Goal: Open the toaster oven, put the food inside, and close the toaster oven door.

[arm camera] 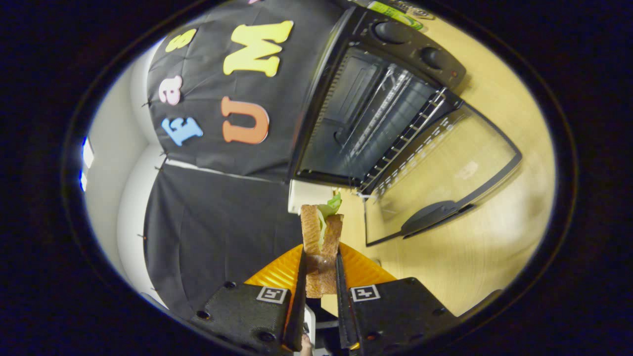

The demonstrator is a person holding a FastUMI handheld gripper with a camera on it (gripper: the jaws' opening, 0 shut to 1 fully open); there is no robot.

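Two black fingers of the gripper are pressing on a sandwich from either side, so the gripper is clamped on it. The sandwich is standing on edge between the fingers, its two toasted bread slices facing the finger pads and its upper part sticking out beyond the fingertips. Green lettuce is poking out at the far end of the sandwich, between the slices.

Behind the fingers, an orange ribbed plate is showing on both sides of the sandwich; whether the sandwich is touching it or hanging just clear of it is hard to tell from this angle.

Beyond the sandwich, the black toaster oven is sitting on the pale wooden table with its door swung fully down and lying open toward the gripper. The door's glass is letting the table show through, and its dark handle is running along the door's free edge, nearest the fingers. Inside the oven a wire rack is sitting across the opening, reaching to the door hinge. Two round knobs are lining the control panel beside the opening.

The whole view is tilted, so the oven is appearing to lean. The sandwich is sitting short of the oven's opening, near the lower corner of the oven and just beside the open door's edge, apart from both.
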